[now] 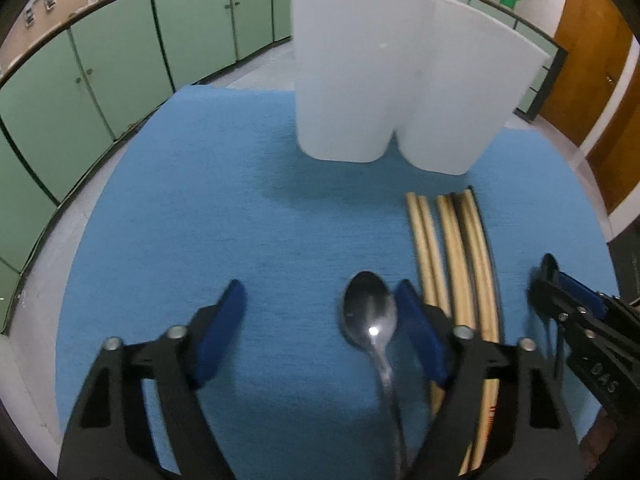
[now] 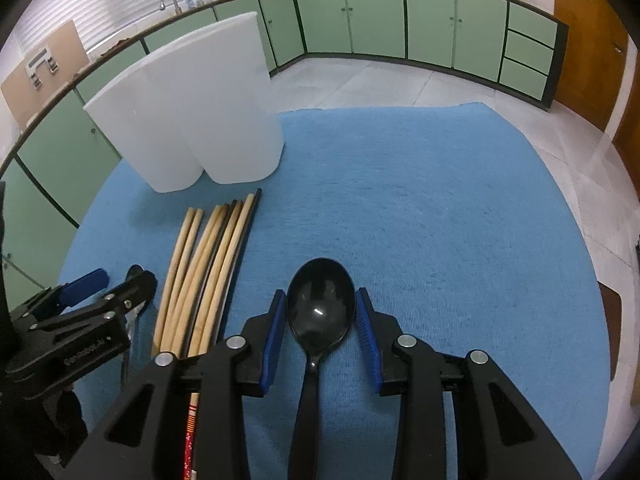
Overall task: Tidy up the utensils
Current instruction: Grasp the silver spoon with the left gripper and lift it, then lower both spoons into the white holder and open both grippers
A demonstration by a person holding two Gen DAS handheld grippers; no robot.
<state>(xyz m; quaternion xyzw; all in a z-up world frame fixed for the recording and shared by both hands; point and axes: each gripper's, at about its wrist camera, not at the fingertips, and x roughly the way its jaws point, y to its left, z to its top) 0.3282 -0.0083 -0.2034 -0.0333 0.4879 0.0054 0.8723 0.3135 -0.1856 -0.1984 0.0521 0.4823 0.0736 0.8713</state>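
Observation:
A metal spoon (image 1: 370, 316) lies on the blue cloth (image 1: 224, 208) between the fingers of my left gripper (image 1: 320, 292), close to the right-hand pad and well apart from the left one; this gripper is open. My right gripper (image 2: 321, 294) is shut on the bowl of a black spoon (image 2: 320, 312), with both blue pads against its sides. Several wooden chopsticks (image 2: 208, 260) lie side by side between the two grippers. A white two-compartment holder (image 2: 192, 112) stands upright beyond the chopsticks; its inside is hidden. The left gripper (image 2: 120, 278) also shows in the right wrist view.
The blue cloth (image 2: 440, 220) covers a round tabletop, with bare cloth to the right of the black spoon. Beyond its far edge lie a pale floor (image 2: 380, 80) and green cabinets (image 2: 432, 20). A wooden door (image 2: 584, 48) stands at the right.

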